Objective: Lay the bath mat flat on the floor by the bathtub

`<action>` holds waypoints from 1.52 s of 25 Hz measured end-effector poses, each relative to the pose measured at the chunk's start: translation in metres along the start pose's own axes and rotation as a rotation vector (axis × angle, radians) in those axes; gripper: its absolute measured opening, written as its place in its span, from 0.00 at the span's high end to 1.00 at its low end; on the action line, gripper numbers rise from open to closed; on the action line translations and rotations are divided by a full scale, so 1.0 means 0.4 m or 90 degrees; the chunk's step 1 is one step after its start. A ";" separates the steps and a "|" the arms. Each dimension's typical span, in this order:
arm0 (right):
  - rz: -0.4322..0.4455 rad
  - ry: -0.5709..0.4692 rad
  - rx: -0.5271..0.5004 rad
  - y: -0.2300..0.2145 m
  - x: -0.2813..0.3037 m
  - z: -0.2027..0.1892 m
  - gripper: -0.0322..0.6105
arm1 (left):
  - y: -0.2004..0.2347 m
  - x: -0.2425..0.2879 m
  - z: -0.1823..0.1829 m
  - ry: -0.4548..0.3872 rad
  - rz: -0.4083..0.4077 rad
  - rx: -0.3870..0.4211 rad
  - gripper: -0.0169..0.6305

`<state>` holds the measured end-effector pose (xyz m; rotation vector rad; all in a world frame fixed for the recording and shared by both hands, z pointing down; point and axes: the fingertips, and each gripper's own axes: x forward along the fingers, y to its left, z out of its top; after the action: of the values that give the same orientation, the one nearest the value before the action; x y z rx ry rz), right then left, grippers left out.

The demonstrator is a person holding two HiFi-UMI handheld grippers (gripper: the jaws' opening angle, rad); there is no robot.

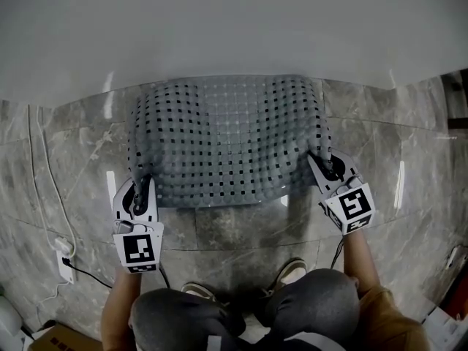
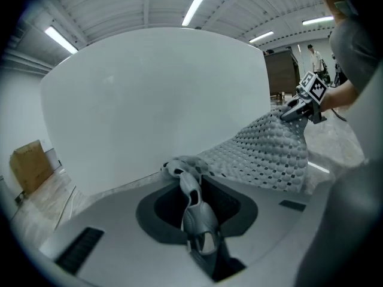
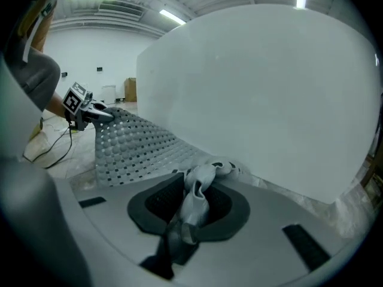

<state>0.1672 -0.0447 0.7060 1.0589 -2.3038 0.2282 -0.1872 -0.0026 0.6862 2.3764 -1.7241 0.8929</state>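
The grey bath mat (image 1: 227, 141), dotted with square holes, is stretched over the marble floor right against the white bathtub (image 1: 234, 28); its middle bulges up and its near edge is raised. My left gripper (image 1: 140, 186) pinches the near left corner, and the left gripper view shows the crumpled corner (image 2: 179, 167) caught between the jaw tips. My right gripper (image 1: 322, 164) pinches the near right corner, which bunches up (image 3: 209, 172) at the jaw tips in the right gripper view. Each gripper view shows the mat (image 2: 269, 151) (image 3: 137, 145) running to the other gripper (image 2: 299, 109) (image 3: 96, 113).
The tub wall (image 2: 155, 106) (image 3: 269, 100) rises just beyond the mat. A white power strip (image 1: 64, 258) with cables lies on the floor (image 1: 409, 167) at the left, a cardboard box (image 1: 51, 338) by it. The person's shoes (image 1: 292, 273) and knees are below the mat.
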 end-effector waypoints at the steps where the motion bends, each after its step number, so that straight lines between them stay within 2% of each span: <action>1: 0.018 0.019 0.015 -0.001 0.004 -0.022 0.84 | -0.003 0.004 -0.014 0.010 0.000 0.000 0.87; 7: 0.063 0.153 0.106 -0.016 0.030 -0.140 0.76 | -0.005 0.015 -0.086 0.074 0.007 -0.025 0.84; 11: 0.066 0.233 0.110 -0.019 0.034 -0.198 0.73 | -0.005 0.019 -0.102 0.095 0.007 -0.028 0.82; 15: 0.069 0.275 0.088 -0.021 0.029 -0.225 0.70 | 0.018 0.017 -0.113 0.107 0.006 -0.083 0.79; 23: 0.077 0.293 0.089 -0.024 0.017 -0.235 0.66 | 0.023 0.020 -0.177 0.142 0.010 -0.093 0.69; 26: 0.059 0.299 0.073 -0.050 -0.001 -0.237 0.64 | 0.027 0.024 -0.176 0.149 0.013 -0.062 0.55; 27: 0.057 0.306 0.069 -0.055 -0.006 -0.239 0.64 | 0.032 0.024 -0.172 0.148 0.014 -0.049 0.55; 30: 0.051 0.322 0.063 -0.068 -0.030 -0.244 0.48 | 0.047 0.022 -0.158 0.140 0.019 -0.029 0.55; 31: 0.042 0.321 0.059 -0.077 -0.043 -0.241 0.46 | 0.050 0.022 -0.155 0.138 0.022 -0.031 0.55; 34: 0.015 0.290 0.061 -0.107 -0.082 -0.211 0.46 | 0.056 0.026 -0.149 0.129 0.034 -0.047 0.55; 37: 0.025 0.253 0.066 -0.094 -0.086 -0.180 0.46 | 0.049 0.024 -0.139 0.118 0.044 -0.049 0.55; 38: 0.030 0.241 0.068 -0.084 -0.080 -0.169 0.46 | 0.044 0.021 -0.133 0.113 0.044 -0.044 0.59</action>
<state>0.2380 -0.0212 0.7396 0.9213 -1.9936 0.5280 -0.2232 0.0043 0.7297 2.1356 -1.7479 1.0024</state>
